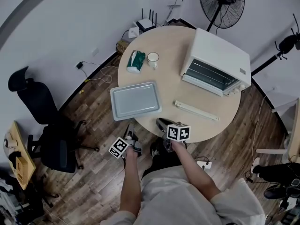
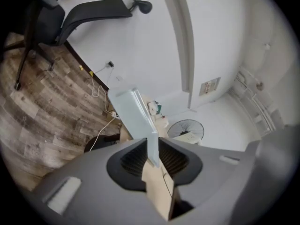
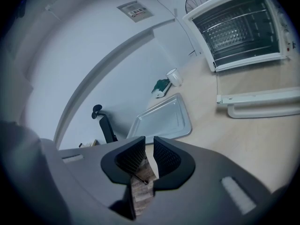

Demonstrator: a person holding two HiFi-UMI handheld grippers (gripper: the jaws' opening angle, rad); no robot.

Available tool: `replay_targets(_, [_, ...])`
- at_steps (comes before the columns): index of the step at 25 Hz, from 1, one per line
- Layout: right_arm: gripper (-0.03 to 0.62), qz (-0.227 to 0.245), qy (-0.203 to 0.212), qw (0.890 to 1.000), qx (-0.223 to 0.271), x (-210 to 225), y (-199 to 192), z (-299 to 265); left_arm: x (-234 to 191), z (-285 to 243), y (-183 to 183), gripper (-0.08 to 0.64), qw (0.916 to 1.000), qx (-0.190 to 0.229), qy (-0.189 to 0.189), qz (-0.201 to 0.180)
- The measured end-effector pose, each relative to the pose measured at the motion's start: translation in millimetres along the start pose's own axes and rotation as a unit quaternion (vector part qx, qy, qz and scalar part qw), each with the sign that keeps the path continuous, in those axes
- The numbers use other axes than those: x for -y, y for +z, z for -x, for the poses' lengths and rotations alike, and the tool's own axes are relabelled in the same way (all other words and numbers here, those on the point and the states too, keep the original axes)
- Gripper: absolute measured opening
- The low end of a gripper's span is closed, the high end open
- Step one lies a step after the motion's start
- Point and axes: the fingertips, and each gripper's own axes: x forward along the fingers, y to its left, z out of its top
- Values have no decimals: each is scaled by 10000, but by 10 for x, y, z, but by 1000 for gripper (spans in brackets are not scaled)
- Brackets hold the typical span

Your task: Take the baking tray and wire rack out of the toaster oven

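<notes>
Baking tray [image 1: 136,101]: laid flat on the tabletop [image 1: 178,86], just ahead of both tongs, clamped by neither. Left tongs [image 2: 151,145] and right tongs [image 3: 149,143]: jaws held slightly apart, nothing gripped. Toaster oven [image 1: 215,62]: set farther off, beyond the right tongs.

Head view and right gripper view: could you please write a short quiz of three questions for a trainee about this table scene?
1. True or false: the baking tray is inside the toaster oven.
2. What stands beside the green pack on the table? A) a white mug B) a glass bottle C) a bowl
3. In the right gripper view, what is between the jaws of the right gripper?

Key
1. False: the tray lies on the table, outside the oven.
2. A.
3. Nothing: the jaws stand a little apart and only floor shows through the gap.
</notes>
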Motion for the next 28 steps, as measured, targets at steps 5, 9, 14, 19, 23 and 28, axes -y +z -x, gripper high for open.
replay_targets(5, [52,-154,-74,9989,430,56,174,211,537,-199,-148,117,9962,-417,-406,-651])
replay_targets(9, [52,-396,-149,9948,924,236,367,517,1071,-491,-460,117,9864,-937,-907,-999])
replay_targets(14, [52,-674,-502,9835,1604,674,647,1124,1700,-916,-1102,117,9699,-1582,-1437,-1166])
replay_targets(19, [52,-1213,-748,9621,2326,1133,894,1693,2150,-1249,-1688,117,9584,-2069,-1638,-1092])
replay_targets(23, [52,-1459,-821,9456,2789,1443,1069,2004,2404,-1484,-1996,117,9492,-2360,-1694,-1213])
replay_targets(28, [52,-1752,-817,9269,3218,1743,1299,2206,2657,-1816,-2132,117,9438,-2486,-1772,-1267])
